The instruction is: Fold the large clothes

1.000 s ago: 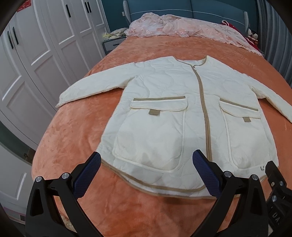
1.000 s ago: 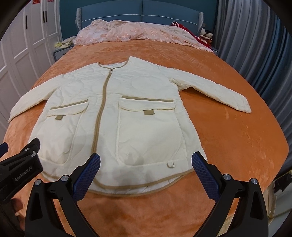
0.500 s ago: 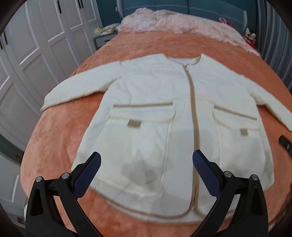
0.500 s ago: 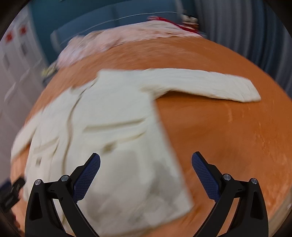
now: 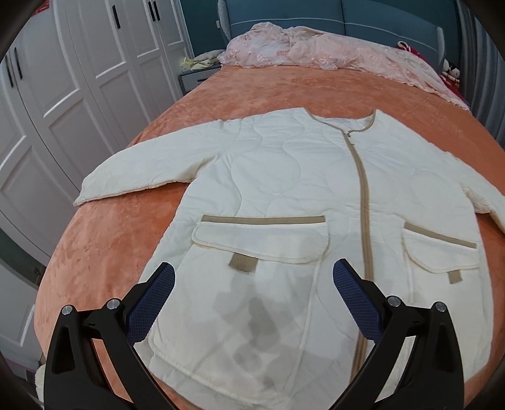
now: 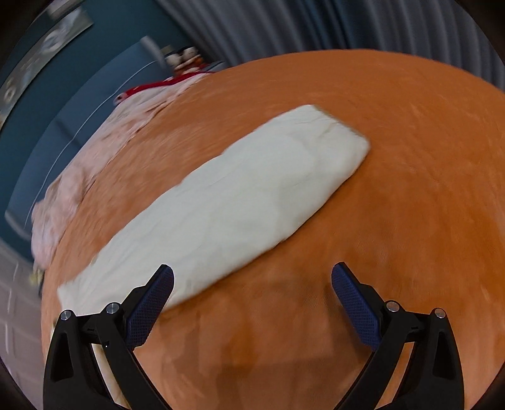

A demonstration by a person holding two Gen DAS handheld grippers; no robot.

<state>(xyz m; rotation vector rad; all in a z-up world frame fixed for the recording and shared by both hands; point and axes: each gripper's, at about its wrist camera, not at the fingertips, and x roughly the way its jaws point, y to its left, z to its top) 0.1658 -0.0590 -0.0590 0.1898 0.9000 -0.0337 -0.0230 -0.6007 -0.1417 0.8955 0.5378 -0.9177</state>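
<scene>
The cream quilted jacket with tan zip and tan pocket trim point(image 5: 293, 189) lies flat, front side up, on the orange plush bedspread point(image 5: 104, 252), with both sleeves spread to the sides. Far on the bed a crumpled pink lace blanket point(image 5: 331, 50) rests against the blue padded headboard point(image 5: 378, 15). At the left stand white panelled wardrobe doors point(image 5: 79, 79); at the right hang grey curtains point(image 6: 347, 25). The left gripper point(image 5: 252, 296) hovers above the near left pocket, its jaws wide and holding nothing. The right gripper point(image 6: 252, 296) is over bare bedspread just beside the jacket's right sleeve point(image 6: 227, 202), jaws also wide and empty; this view is blurred.
</scene>
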